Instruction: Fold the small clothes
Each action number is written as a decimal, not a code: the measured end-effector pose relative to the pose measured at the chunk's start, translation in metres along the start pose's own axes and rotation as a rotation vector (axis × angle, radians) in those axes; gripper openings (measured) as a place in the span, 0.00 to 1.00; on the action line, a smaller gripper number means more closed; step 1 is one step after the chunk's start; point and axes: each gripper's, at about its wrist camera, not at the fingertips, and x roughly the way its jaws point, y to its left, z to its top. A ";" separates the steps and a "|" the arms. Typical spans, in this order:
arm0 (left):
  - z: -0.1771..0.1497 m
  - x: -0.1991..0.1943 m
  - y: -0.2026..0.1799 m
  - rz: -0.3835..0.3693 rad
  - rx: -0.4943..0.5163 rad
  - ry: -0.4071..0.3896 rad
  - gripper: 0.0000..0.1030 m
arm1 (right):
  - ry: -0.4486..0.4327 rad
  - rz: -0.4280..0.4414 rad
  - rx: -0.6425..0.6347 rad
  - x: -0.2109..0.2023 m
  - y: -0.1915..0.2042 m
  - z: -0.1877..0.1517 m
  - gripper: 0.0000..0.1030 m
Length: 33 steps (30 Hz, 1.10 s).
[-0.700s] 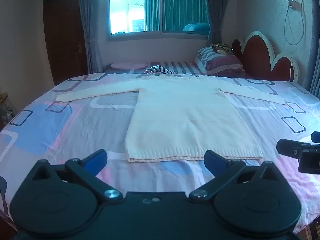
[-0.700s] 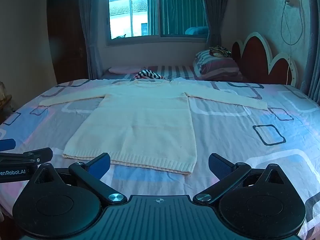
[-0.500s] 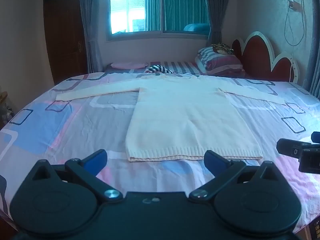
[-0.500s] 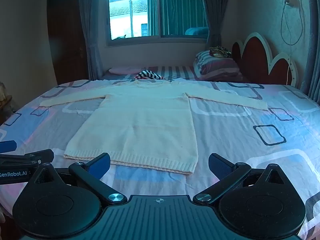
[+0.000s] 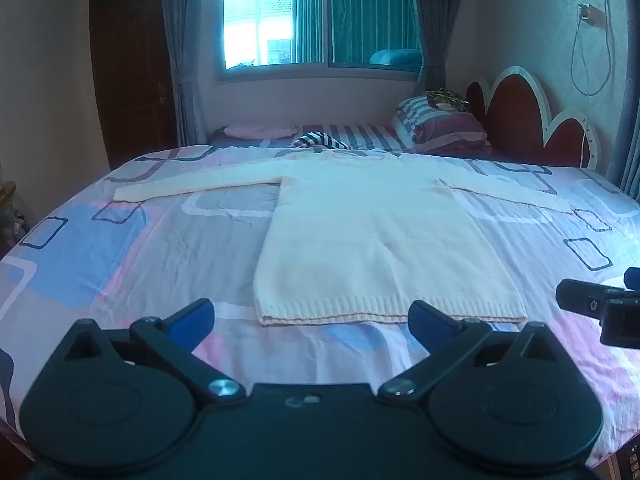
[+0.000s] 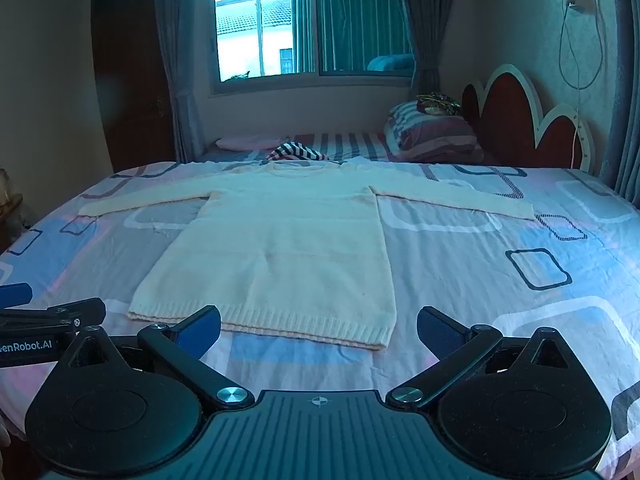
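A cream sweater [image 5: 384,240] lies flat on the bed [image 5: 168,248], front down or up cannot be told, with its ribbed hem nearest the cameras and its neck toward the far side. Both sleeves are spread straight out to the sides, so the garment makes a wide T on the patterned sheet [image 6: 480,264]. The left tongs [image 5: 312,318] hang above the near edge of the bed, blue pads wide apart with nothing between them, the hem just beyond their tips. The right tongs [image 6: 319,326] hang likewise, pads spread wide and empty, with the hem's right corner lying just past the gap. Neither pair touches the cloth. Each pair shows at the edge of the other's view: the right tongs at the right rim of the left wrist view, the left tongs at the left rim of the right wrist view. Beyond the sweater, a striped cloth [image 5: 320,140] lies near the neck, a striped pillow [image 5: 440,128] rests against the red headboard [image 5: 528,120], and a window [image 6: 312,24] with curtains is on the far wall.
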 end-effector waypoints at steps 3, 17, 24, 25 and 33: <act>-0.001 0.000 -0.001 0.002 -0.003 -0.003 0.99 | 0.000 0.004 0.002 0.002 -0.001 0.000 1.00; 0.000 -0.003 0.000 0.006 -0.007 -0.010 0.99 | -0.010 0.010 0.002 -0.002 0.000 0.002 1.00; 0.003 -0.002 0.002 0.003 -0.011 -0.008 0.99 | -0.010 0.009 0.004 -0.002 0.001 0.003 1.00; 0.003 -0.002 0.002 0.004 -0.011 -0.008 0.99 | -0.010 0.009 0.004 -0.002 0.001 0.003 1.00; 0.002 -0.002 0.004 0.004 -0.010 -0.005 0.99 | -0.008 0.009 0.007 -0.002 0.002 0.003 1.00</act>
